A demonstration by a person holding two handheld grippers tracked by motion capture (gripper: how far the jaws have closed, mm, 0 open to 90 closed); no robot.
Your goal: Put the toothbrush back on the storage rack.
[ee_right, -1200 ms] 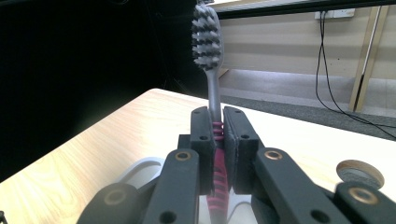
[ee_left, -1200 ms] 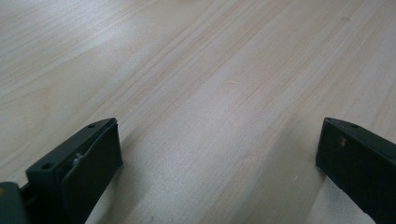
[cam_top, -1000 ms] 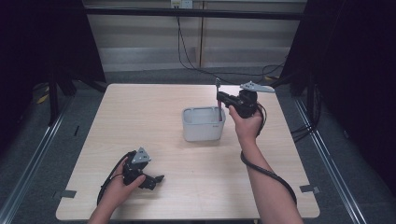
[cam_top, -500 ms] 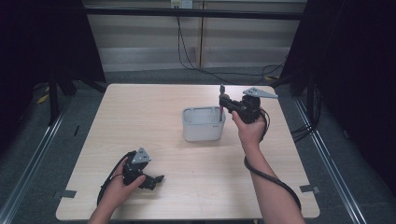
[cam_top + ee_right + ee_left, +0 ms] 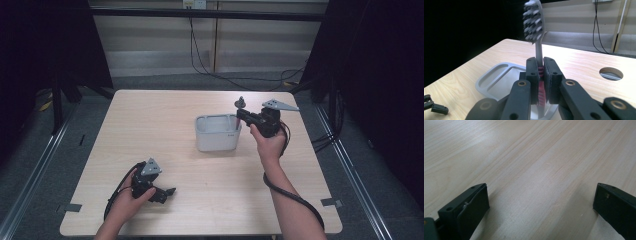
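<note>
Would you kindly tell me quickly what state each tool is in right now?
Left tool: open, holding nothing, low over the table.
Right tool: closed on the toothbrush, bristles up, above the grey container.

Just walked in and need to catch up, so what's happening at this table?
A person works with a handheld gripper in each hand. The right gripper is shut on a toothbrush, held upright with its bristle head up, above the grey container in the middle of the wooden table. The left gripper rests low at the near-left part of the table, jaws open and holding nothing.
</note>
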